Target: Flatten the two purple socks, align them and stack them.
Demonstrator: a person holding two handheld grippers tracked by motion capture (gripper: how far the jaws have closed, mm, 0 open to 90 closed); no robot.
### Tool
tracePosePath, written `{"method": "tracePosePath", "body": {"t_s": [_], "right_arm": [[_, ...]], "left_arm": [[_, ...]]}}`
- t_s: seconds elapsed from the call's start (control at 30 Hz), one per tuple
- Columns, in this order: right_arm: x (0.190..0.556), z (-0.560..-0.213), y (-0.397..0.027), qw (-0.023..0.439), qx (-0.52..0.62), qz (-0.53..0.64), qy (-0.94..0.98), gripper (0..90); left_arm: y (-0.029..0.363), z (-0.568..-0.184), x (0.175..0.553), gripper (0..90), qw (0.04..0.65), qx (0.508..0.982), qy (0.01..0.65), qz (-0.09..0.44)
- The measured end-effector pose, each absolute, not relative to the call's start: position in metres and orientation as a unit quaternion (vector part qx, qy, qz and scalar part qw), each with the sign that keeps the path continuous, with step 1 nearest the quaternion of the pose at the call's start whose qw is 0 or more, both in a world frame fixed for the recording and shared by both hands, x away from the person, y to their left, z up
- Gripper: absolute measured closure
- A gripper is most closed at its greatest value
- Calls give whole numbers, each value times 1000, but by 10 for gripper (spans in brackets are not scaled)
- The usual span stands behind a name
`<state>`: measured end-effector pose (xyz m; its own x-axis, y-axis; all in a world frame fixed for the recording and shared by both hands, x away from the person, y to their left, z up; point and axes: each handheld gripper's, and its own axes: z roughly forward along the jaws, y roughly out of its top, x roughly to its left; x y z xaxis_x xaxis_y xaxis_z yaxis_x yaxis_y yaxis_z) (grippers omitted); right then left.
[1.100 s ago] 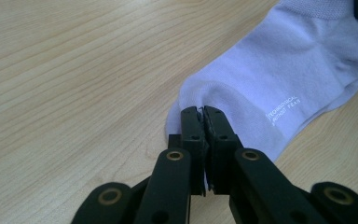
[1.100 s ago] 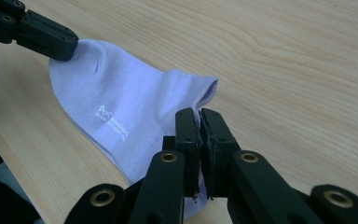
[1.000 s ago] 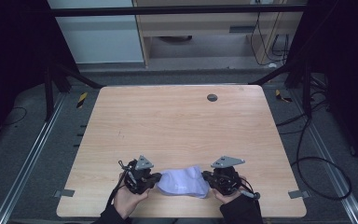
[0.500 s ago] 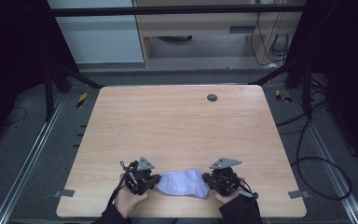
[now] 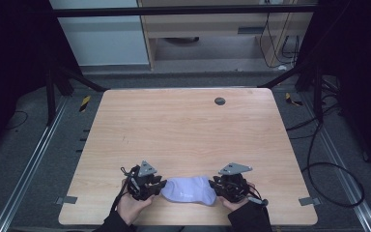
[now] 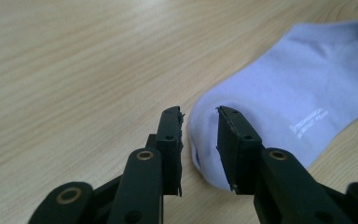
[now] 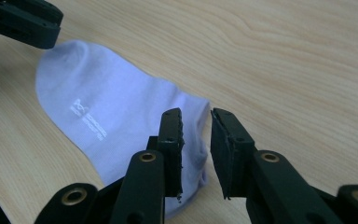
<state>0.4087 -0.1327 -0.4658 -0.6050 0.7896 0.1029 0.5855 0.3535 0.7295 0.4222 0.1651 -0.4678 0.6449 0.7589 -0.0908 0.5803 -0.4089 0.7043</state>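
Observation:
A pale lavender ankle sock (image 5: pixel 188 189) lies flat on the wooden table (image 5: pixel 188 135) near its front edge, between the two hand-held grippers. My left gripper (image 5: pixel 160 186) is at the sock's toe end. In the left gripper view its jaws (image 6: pixel 199 122) have just been opening and stand a little apart, with the edge of the sock (image 6: pixel 289 88) in the gap, not pinched. My right gripper (image 5: pixel 216 187) is at the sock's cuff end. Its jaws (image 7: pixel 196 122) have also just been opening and straddle the rim of the sock (image 7: pixel 102 112) without pressing on it.
A small dark round disc (image 5: pixel 220 101) sits near the table's far edge. Grey tape tabs (image 5: pixel 66 199) mark the front corners. Dark frame posts and cables surround the table on the floor.
Both hands stayed where they were. The sock now rests flatter on the table between the grippers, and both pairs of jaws have parted slightly.

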Motion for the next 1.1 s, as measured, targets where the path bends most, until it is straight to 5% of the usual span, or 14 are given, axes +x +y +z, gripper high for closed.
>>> {"method": "tracePosePath", "body": {"t_s": [0.37, 0.7, 0.87, 1.1], "right_arm": [[407, -480, -120, 117, 394, 379, 829, 892], [409, -491, -121, 108, 401, 348, 841, 898], [408, -480, -125, 113, 398, 375, 830, 859], [419, -474, -151, 154, 429, 407, 792, 688]], "left_arm": [[131, -481, 421, 806, 360, 850, 365, 121], [129, -486, 419, 814, 353, 857, 359, 116], [139, -477, 421, 761, 374, 844, 364, 124], [172, -463, 431, 630, 395, 814, 393, 163]]}}
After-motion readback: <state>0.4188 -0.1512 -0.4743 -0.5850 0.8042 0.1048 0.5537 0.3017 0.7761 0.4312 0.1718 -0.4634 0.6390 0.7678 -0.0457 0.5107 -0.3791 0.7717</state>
